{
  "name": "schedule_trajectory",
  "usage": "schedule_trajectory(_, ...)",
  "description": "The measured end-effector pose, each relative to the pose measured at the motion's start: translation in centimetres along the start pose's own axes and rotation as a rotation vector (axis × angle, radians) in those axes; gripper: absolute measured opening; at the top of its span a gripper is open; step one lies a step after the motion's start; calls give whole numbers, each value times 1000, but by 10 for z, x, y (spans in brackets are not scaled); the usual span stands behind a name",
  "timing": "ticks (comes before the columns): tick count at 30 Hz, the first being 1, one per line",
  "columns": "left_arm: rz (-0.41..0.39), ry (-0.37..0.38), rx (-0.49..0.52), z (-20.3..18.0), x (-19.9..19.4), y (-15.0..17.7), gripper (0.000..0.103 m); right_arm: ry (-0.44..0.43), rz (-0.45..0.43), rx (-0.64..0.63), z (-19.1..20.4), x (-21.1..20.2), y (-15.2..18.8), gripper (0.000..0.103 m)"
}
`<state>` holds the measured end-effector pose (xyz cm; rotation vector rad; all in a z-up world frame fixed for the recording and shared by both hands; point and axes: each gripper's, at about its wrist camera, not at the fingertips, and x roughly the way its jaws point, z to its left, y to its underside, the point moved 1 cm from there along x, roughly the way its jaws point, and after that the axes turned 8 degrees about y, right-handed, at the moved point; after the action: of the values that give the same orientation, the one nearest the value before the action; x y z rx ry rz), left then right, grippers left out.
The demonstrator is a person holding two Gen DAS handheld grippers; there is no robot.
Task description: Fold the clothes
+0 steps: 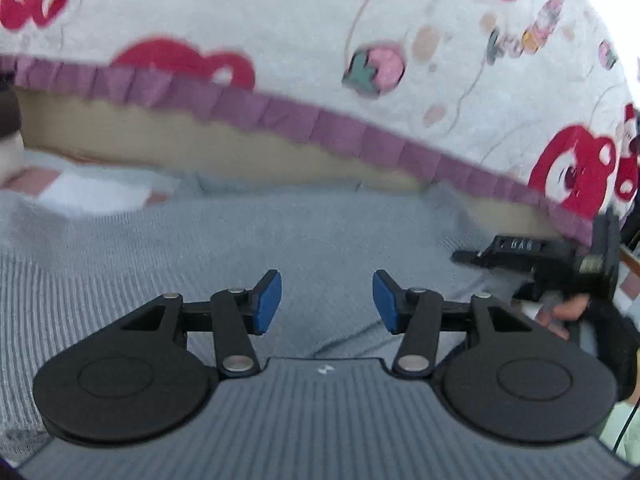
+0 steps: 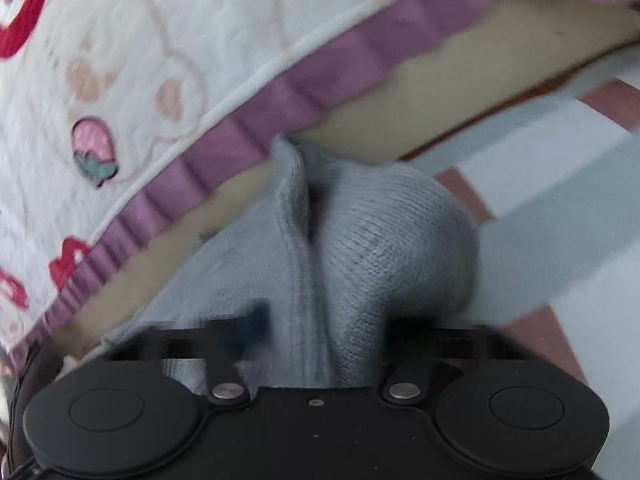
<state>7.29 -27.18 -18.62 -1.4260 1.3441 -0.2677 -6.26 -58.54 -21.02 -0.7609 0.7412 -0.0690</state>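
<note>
Sweater (image 1: pixel 320 232), grey knit, lies flat w/ its long axis 9-to-3 under the spread, empty left gripper (image 1: pixel 326 304), while the right gripper (image 2: pixel 320 332) at 3 o'clock already pinches a bunched fold, so it's nearer.

A home bedroom: cartoon-print quilt (image 1: pixel 304 16) with purple ruffle (image 1: pixel 280 114).

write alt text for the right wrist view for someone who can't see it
The right gripper is shut on a bunched fold of grey knit sweater, which bulges up in front of the camera. Behind it, a white quilt with strawberry prints and a purple ruffle runs diagonally; a pink and white checked cloth lies to the right.
</note>
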Motion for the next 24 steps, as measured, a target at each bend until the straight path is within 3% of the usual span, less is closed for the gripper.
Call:
schedule_trajectory(2,28,25,-27,0,1,1,49,-8,-75,-51,12,-23,-4,31)
schedule_trajectory(6,79,81,-84,-2,2,3,47,-4,-178,-109,45,-85,-8,28)
schedule_trajectory(10,122,149,-102,-14,0,9,46,11,-214,-156,65,-158,-1,27)
schedule_trajectory(13,181,200,-67,-35,0,15,46,109,-205,-62,42,-186,3,27)
schedule_trajectory(16,260,240,-32,-57,4,26,48,265,-133,-57,5,-186,17,27)
schedule_trajectory(18,291,236,18,-71,9,34,48,282,-75,39,-25,-177,34,28)
schedule_trajectory(21,256,212,64,-81,14,45,50,265,-66,168,-50,-169,46,28)
schedule_trajectory(24,258,212,47,-79,15,43,50,257,-113,-6,-18,-170,28,28)
